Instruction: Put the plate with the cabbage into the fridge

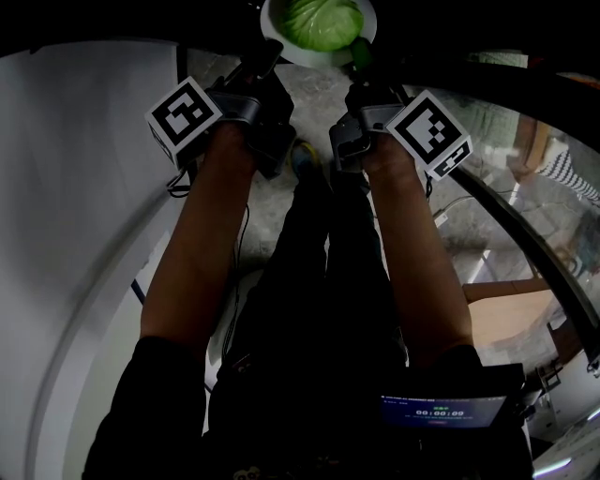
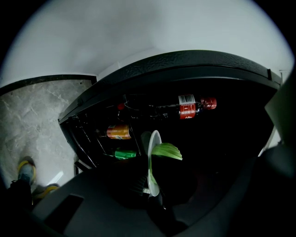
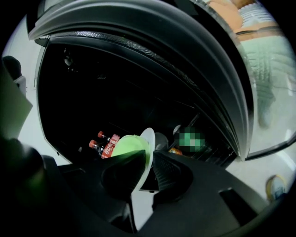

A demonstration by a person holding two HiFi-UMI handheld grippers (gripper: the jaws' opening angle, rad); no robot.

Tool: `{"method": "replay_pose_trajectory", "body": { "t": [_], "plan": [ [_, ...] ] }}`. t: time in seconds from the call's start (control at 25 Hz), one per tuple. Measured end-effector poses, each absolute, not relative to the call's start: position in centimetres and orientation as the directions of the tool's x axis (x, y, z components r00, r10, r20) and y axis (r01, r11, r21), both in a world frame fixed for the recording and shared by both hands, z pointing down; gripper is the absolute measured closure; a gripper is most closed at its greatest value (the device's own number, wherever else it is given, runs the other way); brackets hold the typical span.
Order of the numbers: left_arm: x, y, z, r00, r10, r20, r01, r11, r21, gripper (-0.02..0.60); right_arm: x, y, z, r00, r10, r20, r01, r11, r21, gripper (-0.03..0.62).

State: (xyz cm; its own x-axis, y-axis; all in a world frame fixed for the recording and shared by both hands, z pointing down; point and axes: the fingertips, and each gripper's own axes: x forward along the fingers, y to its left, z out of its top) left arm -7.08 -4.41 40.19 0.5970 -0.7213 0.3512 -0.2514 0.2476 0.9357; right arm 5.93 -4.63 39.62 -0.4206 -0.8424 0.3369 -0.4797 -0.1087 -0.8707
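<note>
Both tongs are clenched on the plate point(image 1: 367, 17), one on each side of its rim. The left tongs point(image 2: 152, 185) bite the edge farther from the fridge's hinge-less dark right wall. The right tongs point(image 3: 147, 173) pinch the opposite edge, with the cabbage point(image 1: 323, 21) sitting between the two grips. In each gripper view the rim runs edge-on straight down into the jaws, so neither hand is free and neither is clearly nearer: the load is shared.

What matters for the coming move is that the plate lies directly ahead of both tongs, at arms' reach. The open fridge point(image 2: 185, 69) lies directly beyond it on the same line. Its black interior fills the background behind the cabbage in both gripper views. A cola bottle point(image 2: 194, 106) lies on its side deep in the fridge, above the plate's level. An orange can point(image 2: 118, 132) and a green can point(image 2: 124, 154) sit in the rack toward the fridge's left side.

The plate appears to be at the mouth of the fridge, but I cannot tell whether it has crossed the threshold or which shelf lies under it. I judge that the move ahead is a straight push forward into the fridge with both arms together. The rim-to-rim line between the tongs should stay level so the cabbage does not roll.
</note>
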Motion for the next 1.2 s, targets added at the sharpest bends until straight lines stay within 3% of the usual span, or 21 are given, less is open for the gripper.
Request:
{"method": "replay_pose_trajectory", "body": {
  "t": [1.2],
  "plan": [
    [-5.1,-1.3,40.6,0.609,-0.706,0.361,-0.255,0.257,0.932,0.569,6.9,-4.1,40.0,-0.345,-0.856,0.384,-0.54,-0.154,-0.827,0.543]
  ]
}}
